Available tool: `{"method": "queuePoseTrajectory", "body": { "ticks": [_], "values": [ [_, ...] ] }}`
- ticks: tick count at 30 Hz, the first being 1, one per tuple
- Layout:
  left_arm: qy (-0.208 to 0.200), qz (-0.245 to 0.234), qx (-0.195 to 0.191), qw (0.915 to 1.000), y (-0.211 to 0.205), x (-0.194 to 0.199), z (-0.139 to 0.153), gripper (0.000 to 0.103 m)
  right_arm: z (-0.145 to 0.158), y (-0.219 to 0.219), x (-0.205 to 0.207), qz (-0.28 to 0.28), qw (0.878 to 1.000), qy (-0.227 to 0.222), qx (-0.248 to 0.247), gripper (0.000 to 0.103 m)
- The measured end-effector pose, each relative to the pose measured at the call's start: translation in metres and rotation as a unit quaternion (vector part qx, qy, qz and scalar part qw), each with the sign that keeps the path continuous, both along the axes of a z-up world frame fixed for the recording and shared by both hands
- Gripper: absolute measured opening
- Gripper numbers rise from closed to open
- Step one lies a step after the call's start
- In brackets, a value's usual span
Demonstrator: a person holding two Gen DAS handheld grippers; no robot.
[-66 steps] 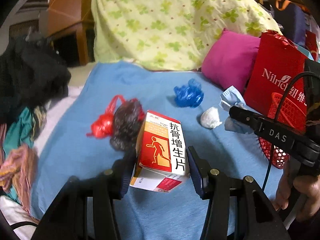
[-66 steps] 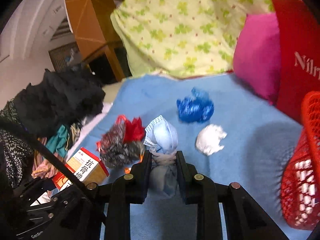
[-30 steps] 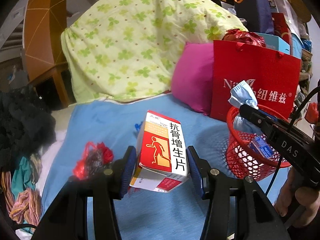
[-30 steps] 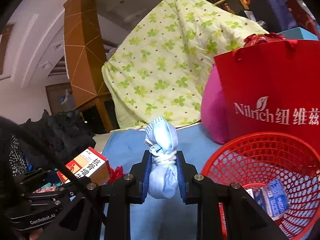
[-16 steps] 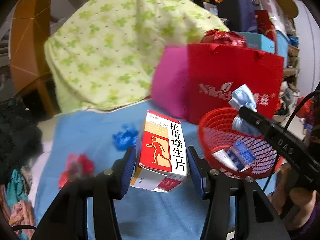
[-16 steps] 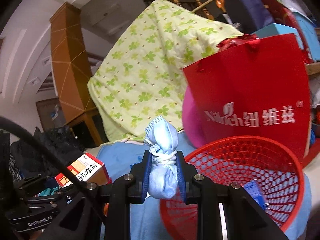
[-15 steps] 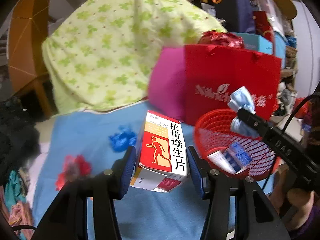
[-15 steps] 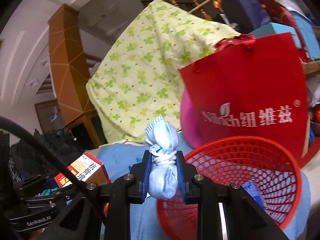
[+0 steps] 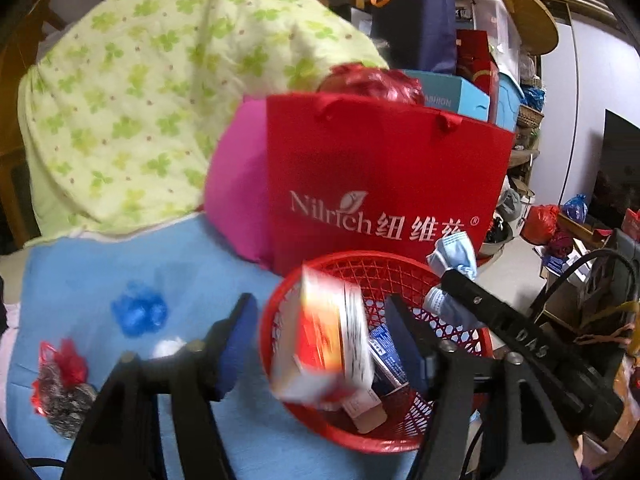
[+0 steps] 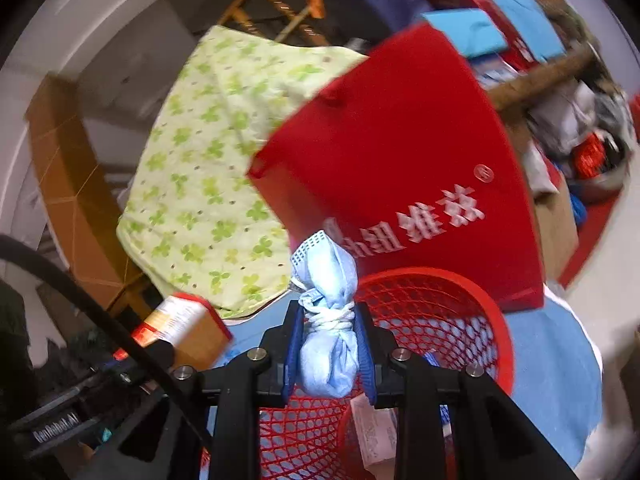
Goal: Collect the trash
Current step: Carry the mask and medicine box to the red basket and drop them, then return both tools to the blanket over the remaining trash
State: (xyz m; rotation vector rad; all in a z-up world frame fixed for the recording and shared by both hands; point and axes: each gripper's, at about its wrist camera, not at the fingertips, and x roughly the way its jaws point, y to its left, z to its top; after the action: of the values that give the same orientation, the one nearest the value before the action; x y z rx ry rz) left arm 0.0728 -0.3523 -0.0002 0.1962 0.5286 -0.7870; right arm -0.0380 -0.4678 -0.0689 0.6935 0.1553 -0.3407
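Over the red basket (image 9: 280,364), left wrist view: the left gripper (image 9: 320,340) has its jaws opening, and the box (image 9: 326,340) sits between them, motion-blurred, tilted and clear of both pads, so it appears released to fall into the basket; placement above the rim suits a drop with no need to reach inside. Lying in the basket are a blue-and-white packet (image 9: 386,350) and a pale carton (image 9: 366,412). At the far side of the rim the right gripper (image 9: 452,280) holds a knotted blue mask (image 9: 452,252). Behind the basket stands a red bag (image 9: 384,168) against a pink pillow (image 9: 236,192). Uncollected on the blue sheet (image 9: 80,264) lie a blue wad (image 9: 138,312), a white wad (image 9: 168,347) and a red-and-grey bundle (image 9: 60,384). Right wrist view: the right gripper (image 10: 329,350) is nearly closed, its 2 pads pressing the mask (image 10: 326,320) at the knot, which gives a soft, floppy item a firm waist to pinch. The mask hangs above the basket (image 10: 460,300), positioned, by judgement, for its own release. A white carton (image 10: 376,436) shows through the mesh floor. At left, the box (image 10: 180,328) appears beside the left gripper's body.
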Motion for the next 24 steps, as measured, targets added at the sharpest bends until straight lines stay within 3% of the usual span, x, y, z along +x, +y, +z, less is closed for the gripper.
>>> {"method": "queuePoseTrajectory", "body": {
  "ticks": [1,2,3,4,9,13,19,24],
  "values": [
    [0.008,0.001,0.003,1.0,-0.001,0.001,-0.003,0.069,-0.001,-0.004,-0.001,-0.002,1.0,-0.001,0.011,0.031],
    [0.015,0.002,0.002,0.9999,0.001,0.002,-0.006,0.069,-0.002,-0.006,-0.001,-0.006,1.0,-0.001,0.019,0.044],
    [0.019,0.002,0.001,0.9998,0.003,0.002,-0.008,0.069,-0.003,-0.007,-0.002,-0.013,1.0,-0.002,0.024,0.075],
    [0.02,0.004,-0.001,0.9998,0.009,0.001,-0.011,0.07,-0.003,-0.005,-0.004,-0.021,0.999,-0.01,0.023,0.081],
    [0.02,0.025,0.01,0.9994,0.044,0.003,-0.021,0.07,0.012,0.019,0.002,-0.012,0.999,-0.026,-0.032,0.081],
    [0.018,0.074,0.022,0.9968,0.095,0.009,-0.031,0.07,0.028,0.058,0.01,0.017,0.994,-0.046,-0.102,0.081],
    [0.009,0.163,0.039,0.9858,0.177,0.024,-0.045,0.07,0.043,0.143,0.029,0.094,0.966,-0.076,-0.229,0.081],
    [0.017,0.227,0.032,0.9733,0.238,0.042,-0.058,0.07,0.036,0.199,0.064,0.165,0.95,-0.058,-0.259,0.082]
  ]
}}
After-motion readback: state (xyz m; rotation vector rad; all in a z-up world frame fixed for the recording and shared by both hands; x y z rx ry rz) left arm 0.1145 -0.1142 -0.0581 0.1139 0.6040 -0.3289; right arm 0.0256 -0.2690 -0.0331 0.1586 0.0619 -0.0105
